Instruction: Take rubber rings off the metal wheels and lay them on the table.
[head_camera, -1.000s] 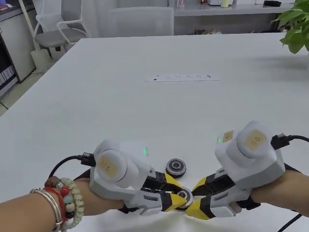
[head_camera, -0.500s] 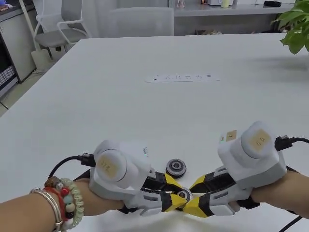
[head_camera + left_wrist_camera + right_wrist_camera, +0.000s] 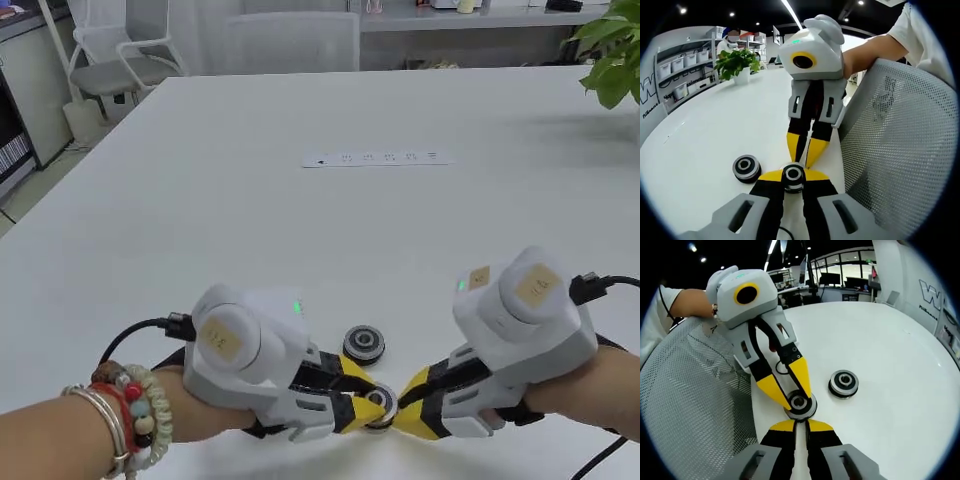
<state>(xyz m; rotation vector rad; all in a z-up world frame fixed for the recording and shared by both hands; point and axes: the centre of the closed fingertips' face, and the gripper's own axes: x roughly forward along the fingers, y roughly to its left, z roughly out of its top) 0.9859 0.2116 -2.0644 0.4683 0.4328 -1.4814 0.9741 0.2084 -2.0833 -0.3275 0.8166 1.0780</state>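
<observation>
Left gripper (image 3: pixel 357 410) pinching a metal wheel (image 3: pixel 379 401) between its yellow tips, black rubber ring (image 3: pixel 811 407) on it, at the near edge of the white table (image 3: pixel 300 230). Right gripper (image 3: pixel 801 426) jaws pressed together, tips right against that wheel's rim from the opposite side; can't tell if they nip the ring. Second wheel (image 3: pixel 364 343) flat on the table just beyond, ring on, apart from both grippers. Power strip (image 3: pixel 378 158) further back, mid-table

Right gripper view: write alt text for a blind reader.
The left hand-held gripper clamps a metal wheel on the white table, and the right hand-held gripper, jaws nearly closed, meets its near edge. A second wheel lies beside.
</observation>
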